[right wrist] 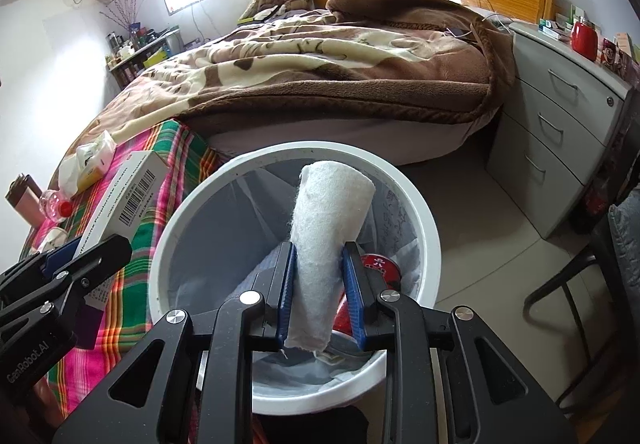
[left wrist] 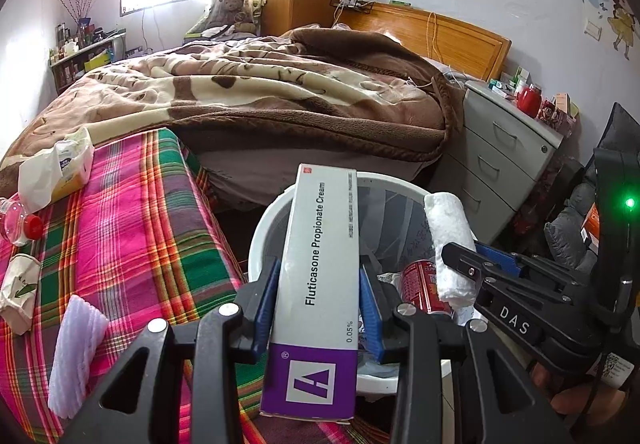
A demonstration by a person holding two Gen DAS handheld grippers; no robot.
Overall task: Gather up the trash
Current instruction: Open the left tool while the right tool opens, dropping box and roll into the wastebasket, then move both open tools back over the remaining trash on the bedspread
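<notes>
Both jaws grip: our left gripper (left wrist: pixel 318 308) pinches the cream box (left wrist: pixel 320 284), our right gripper (right wrist: pixel 318 298) squeezes the roll (right wrist: pixel 326 240), each above the bin (right wrist: pixel 424 211). We judge the box, partly over the rim, could tip onto the plaid cloth (left wrist: pixel 140 244); the roll might snag on a pad.

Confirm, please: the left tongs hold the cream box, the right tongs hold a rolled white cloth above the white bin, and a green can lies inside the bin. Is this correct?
Not fully. The can in the white bin is red, not green; the right wrist view shows it. The rest holds: the left tongs hold the cream box, and the right tongs hold the rolled white cloth above the bin.
</notes>
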